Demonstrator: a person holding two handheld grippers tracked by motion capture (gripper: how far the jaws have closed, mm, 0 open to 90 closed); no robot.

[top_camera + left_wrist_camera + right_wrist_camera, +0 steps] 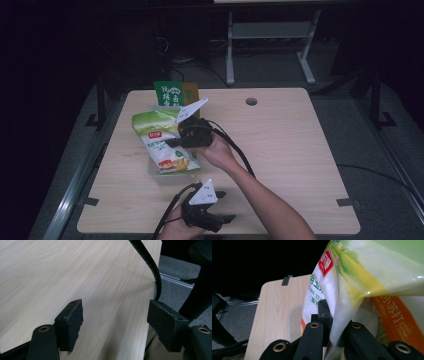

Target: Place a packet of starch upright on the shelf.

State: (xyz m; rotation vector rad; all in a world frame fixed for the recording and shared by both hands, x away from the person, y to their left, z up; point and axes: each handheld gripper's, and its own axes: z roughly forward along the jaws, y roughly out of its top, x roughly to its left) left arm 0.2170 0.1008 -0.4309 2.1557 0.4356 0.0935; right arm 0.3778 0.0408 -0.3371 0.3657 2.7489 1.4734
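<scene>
The big wooden table has a small round hole near its far edge. A green box with white writing stands at the far left part of the table. Just in front of the box is a green and white bag with a red logo and a picture of yellow corn. The right gripper is on the bag, and its jaws are pressed together, pinching the thin side of the bag between them. In the right gripper view, the bag hangs in front of a clear tub and an orange packet. The left gripper is near the front edge of the table, well apart from the bag. Its jaws are spread wide with only bare table between them.
</scene>
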